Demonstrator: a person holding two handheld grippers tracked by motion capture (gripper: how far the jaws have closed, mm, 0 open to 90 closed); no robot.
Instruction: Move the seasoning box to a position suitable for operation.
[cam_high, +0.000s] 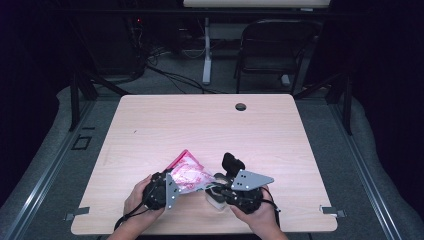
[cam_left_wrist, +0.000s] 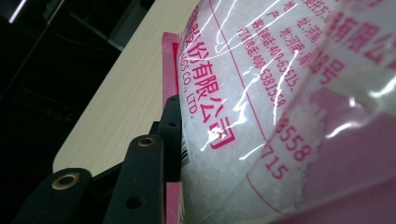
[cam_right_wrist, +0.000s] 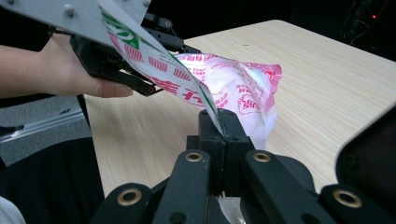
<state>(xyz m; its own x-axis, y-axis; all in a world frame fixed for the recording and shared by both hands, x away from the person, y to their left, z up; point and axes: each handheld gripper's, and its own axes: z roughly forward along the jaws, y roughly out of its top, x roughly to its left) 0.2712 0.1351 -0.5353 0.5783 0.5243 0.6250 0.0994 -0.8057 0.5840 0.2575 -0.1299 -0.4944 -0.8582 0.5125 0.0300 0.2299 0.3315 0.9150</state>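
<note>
Grip is set on both sides, so I judge the step in hand to be tearing or pulling open the bag held between my two grippers. To do it well I'd keep the left gripper steady as the anchor and draw the right gripper away slowly, so the film parts at the seal rather than bursting and spilling the grains. The left gripper is clamped on the bag's body at about half spread; its visible jaw presses the side of the bag. The right gripper's jaws are pinched tight together on a thin strip of the film. The bag hangs just above the table, near its 6 o'clock edge. It is clear crinkly plastic with pink-red printing, a pink sealed border and white granules inside; the strip pinched at the right shows green and red print.
</note>
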